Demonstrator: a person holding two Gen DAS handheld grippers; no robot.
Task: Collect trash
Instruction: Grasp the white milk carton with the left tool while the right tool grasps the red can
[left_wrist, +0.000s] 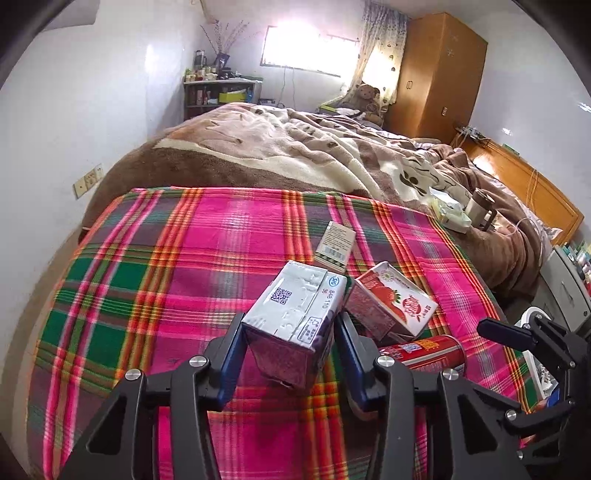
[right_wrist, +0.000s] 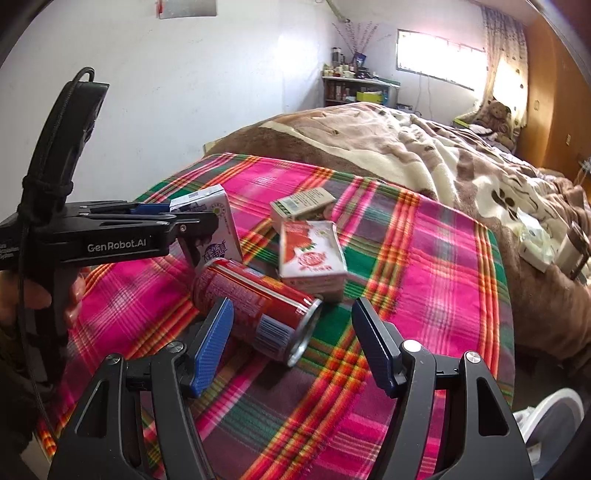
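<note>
The left claw stands at a purple-and-white milk carton on the bed's plaid cloth, one blue pad on each side of it; its pads look pressed to the carton's sides, clamped on it; the carton sits tilted, its grey top panel facing up; in the right wrist view the same carton shows behind the left claw, a hand gripping the handle below; just right of the carton lies a red-and-white strawberry carton, on its side and touching or nearly touching it; beyond both, toward the middle of the cloth, lies a small beige box with a barcode; a red can lies on its side near the cloth's right edge, close to the strawberry carton; the right claw hangs over that can with its pads well apart, the left blue pad just beside the can's body, the right pad clear of it, nothing gripped; the can's open silver end points toward the near edge of the cloth; beyond the cloth a brown and cream blanket covers the bed.
</note>
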